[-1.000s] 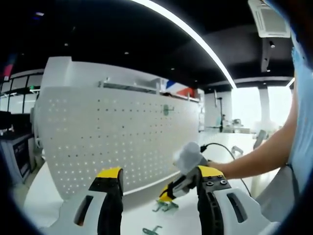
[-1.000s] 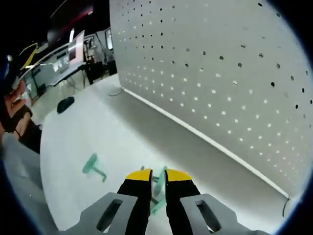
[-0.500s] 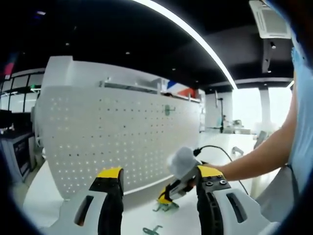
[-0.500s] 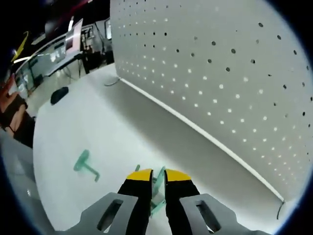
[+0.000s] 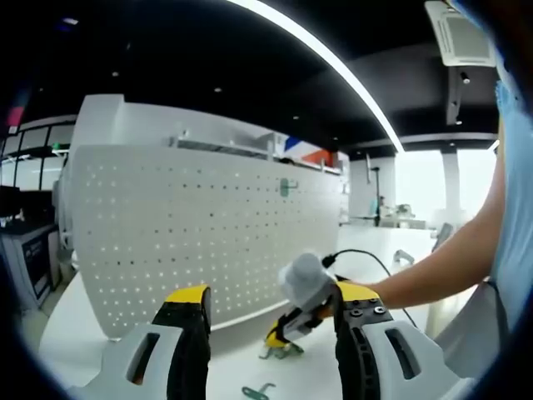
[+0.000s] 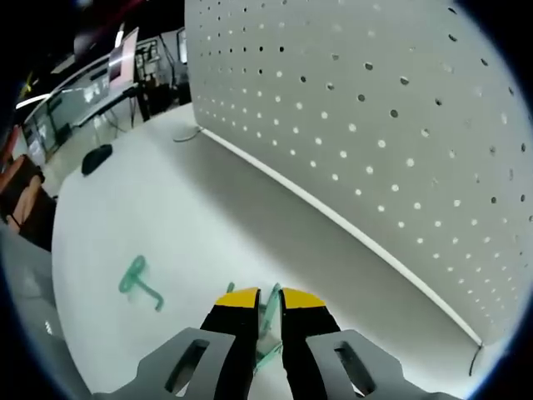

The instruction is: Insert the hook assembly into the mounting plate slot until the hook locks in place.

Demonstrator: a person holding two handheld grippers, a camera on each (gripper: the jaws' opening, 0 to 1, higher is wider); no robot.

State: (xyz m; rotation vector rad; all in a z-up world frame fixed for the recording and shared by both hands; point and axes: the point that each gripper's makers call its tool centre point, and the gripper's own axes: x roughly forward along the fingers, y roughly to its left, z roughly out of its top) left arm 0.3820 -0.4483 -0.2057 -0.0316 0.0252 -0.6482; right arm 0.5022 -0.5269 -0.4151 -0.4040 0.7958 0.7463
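In the right gripper view my right gripper (image 6: 269, 297) is shut on a pale green hook assembly (image 6: 266, 321), held a little above the white table. A second green hook (image 6: 138, 282) lies flat on the table to its left. The white pegboard mounting plate (image 6: 366, 133) stands upright just beyond. In the left gripper view my left gripper (image 5: 271, 300) is open with nothing between its fingers. The right gripper (image 5: 283, 331) comes in from the right there, clamped on the green hook (image 5: 279, 352) above the table, and another green hook (image 5: 257, 390) lies nearer. The pegboard (image 5: 191, 225) spans the background.
A green hook (image 5: 286, 187) hangs high on the pegboard. A person's arm (image 5: 441, 262) reaches in from the right in the left gripper view. A black cable (image 5: 366, 252) runs behind the right gripper. A dark mouse-like object (image 6: 97, 157) lies far left on the table.
The right gripper with its hook has lifted slightly and shifted left toward the pegboard. The left gripper has stayed put and open.
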